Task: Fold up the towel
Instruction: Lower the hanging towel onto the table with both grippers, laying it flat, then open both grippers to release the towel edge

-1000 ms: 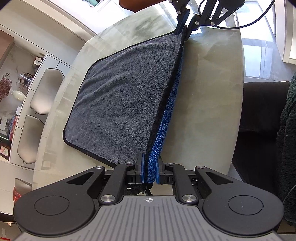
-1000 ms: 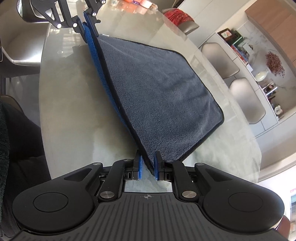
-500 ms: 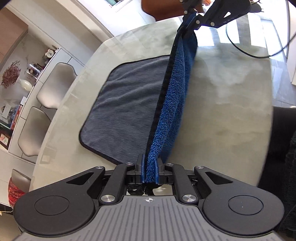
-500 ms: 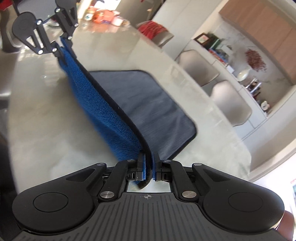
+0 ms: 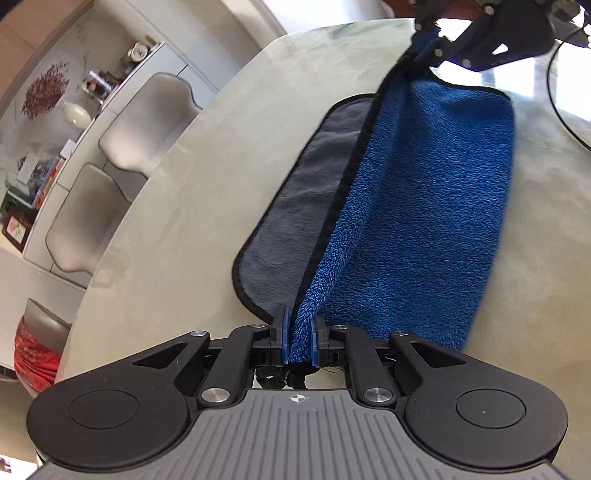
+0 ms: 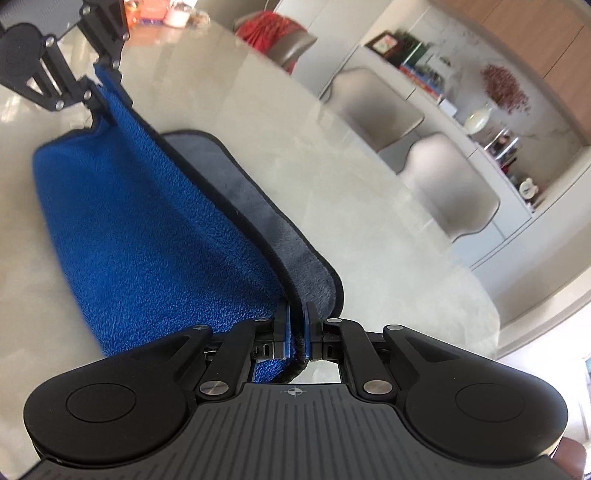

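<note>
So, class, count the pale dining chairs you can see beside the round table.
2. One chair stands at the table's far edge; the second chair sits next to it, nearer the shelving. Others may be hidden outside the frame.

Bare table [image 5: 207,206] lay open on the far side of the towel [image 5: 424,206], up to the rim; beyond the rim two pale chairs [image 5: 144,110] stood close against it, with a cluttered shelf [image 6: 506,147] behind them; a red-draped chair [image 6: 273,33] stood near another stretch of rim; on the near side more bare top [image 5: 546,206] lay free, crossed only by a black cable [image 5: 569,125]; small items [image 6: 162,14] crowded one distant edge.
</note>
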`<move>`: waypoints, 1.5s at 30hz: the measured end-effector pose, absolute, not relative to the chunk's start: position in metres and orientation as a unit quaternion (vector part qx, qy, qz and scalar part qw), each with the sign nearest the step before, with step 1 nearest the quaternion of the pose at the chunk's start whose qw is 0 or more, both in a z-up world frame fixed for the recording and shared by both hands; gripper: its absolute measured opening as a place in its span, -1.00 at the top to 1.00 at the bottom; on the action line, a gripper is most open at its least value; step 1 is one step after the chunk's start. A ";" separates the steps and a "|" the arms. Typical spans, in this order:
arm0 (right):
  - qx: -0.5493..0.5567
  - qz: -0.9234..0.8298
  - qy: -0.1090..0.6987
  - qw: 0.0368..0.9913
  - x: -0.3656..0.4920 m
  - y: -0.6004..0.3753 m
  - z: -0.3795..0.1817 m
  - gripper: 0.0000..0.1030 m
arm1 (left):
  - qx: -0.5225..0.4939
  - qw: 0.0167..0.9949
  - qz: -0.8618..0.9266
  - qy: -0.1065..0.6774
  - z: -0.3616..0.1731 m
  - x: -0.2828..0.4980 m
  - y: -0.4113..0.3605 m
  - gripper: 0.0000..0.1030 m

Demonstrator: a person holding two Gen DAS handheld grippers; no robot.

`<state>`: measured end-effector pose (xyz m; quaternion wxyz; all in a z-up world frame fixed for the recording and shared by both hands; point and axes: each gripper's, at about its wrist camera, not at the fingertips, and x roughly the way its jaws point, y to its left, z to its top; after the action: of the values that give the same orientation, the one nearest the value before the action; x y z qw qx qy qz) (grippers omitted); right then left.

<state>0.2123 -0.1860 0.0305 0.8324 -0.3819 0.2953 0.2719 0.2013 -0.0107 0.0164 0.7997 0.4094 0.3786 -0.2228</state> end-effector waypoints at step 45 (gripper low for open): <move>-0.349 0.178 0.334 0.858 0.300 -0.190 -0.001 0.34 | 0.434 0.836 -0.121 0.312 0.005 0.247 -0.004 -0.47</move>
<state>0.2996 -0.1897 -0.0008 0.8575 -0.3490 0.3335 0.1776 0.2470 -0.0035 0.0046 0.8361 0.4343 0.3122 -0.1215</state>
